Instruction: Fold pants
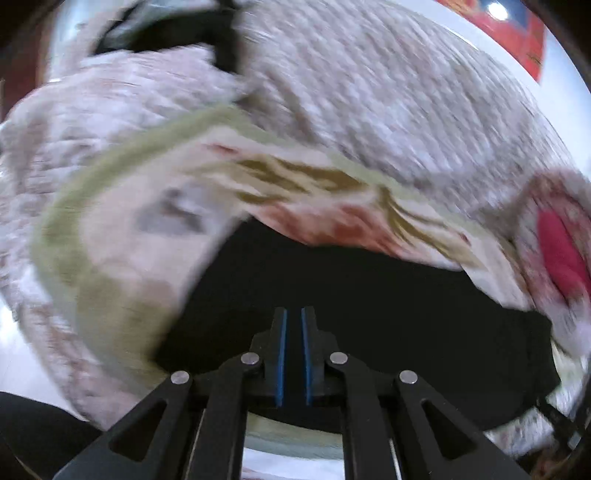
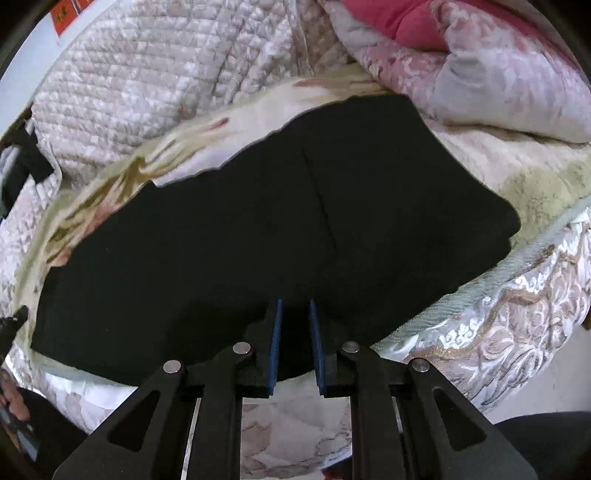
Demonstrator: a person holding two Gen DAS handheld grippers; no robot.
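Observation:
The black pants (image 2: 258, 229) lie folded and flat on a floral blanket (image 2: 517, 173) on the bed. They also show in the left wrist view (image 1: 369, 295), which is blurred by motion. My left gripper (image 1: 293, 314) sits low over the near edge of the pants, its blue pads almost together with a thin gap; no cloth shows between them. My right gripper (image 2: 295, 306) is over the near edge of the pants, jaws a little apart, with black cloth seen between the pads; whether it grips the cloth is unclear.
A quilted beige cover (image 2: 147, 74) lies behind the pants. A pink floral duvet with a red pillow (image 2: 406, 18) is bunched at the far right. The bed's embroidered side (image 2: 517, 332) drops off at the near right. A red poster (image 1: 517, 33) hangs on the wall.

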